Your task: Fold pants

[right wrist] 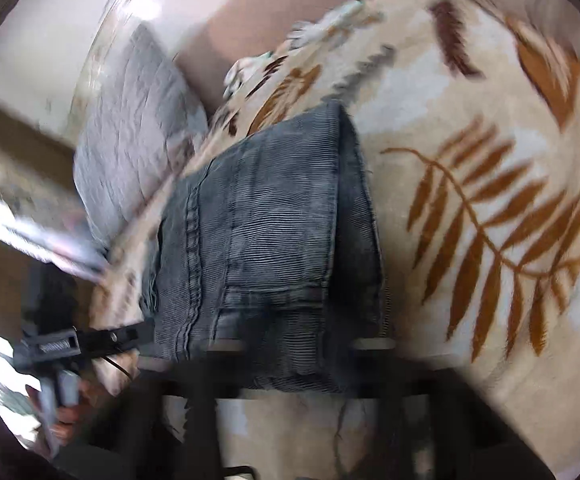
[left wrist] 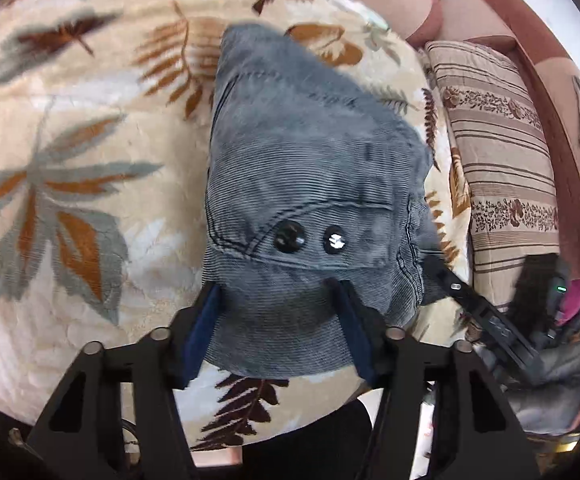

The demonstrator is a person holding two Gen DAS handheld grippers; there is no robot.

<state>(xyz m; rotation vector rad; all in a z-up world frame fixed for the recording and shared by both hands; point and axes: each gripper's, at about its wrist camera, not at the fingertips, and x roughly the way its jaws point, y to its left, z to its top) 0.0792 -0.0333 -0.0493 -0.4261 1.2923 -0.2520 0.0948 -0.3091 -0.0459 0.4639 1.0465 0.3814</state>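
While both tools are at the near edge of the pants [left wrist: 310, 184], the garment lies on a leaf-patterned blanket [left wrist: 89, 184] over the bed, already doubled into a compact grey corduroy bundle.

Left tool [left wrist: 277, 320]: fingers stand apart at about half span, straddling the near edge of the bundle at 6 o'clock in its own view. Blue pads [left wrist: 201, 332] sit at either side of the cloth; I cannot tell whether they press it or merely flank it. Two dark buttons [left wrist: 290, 236] face up just beyond the pads, toward 12 o'clock.

Right tool [right wrist: 290, 364]: heavily blurred in its own view, where the fingers cannot be read. It appears together or nearly so, and the cloth edge lies right at its tips at 6 o'clock, so it is probably pinching a thin layer; not confirmed. In the left view it enters from 4 o'clock and meets the bundle's right corner.

A striped pillow [left wrist: 502, 152] lies at 3 o'clock of the bundle in the left view.

Risks, as judged:
- Left fingers this loose may let the thick waistband slip if the edge is lifted, so the fold falls open.
- Uneven pull between the two tools would skew the stack and leave the edges off-line.
- Plush blanket could drag on the underside and bunch the lower layer.
- Buttons may catch a pad on closing.
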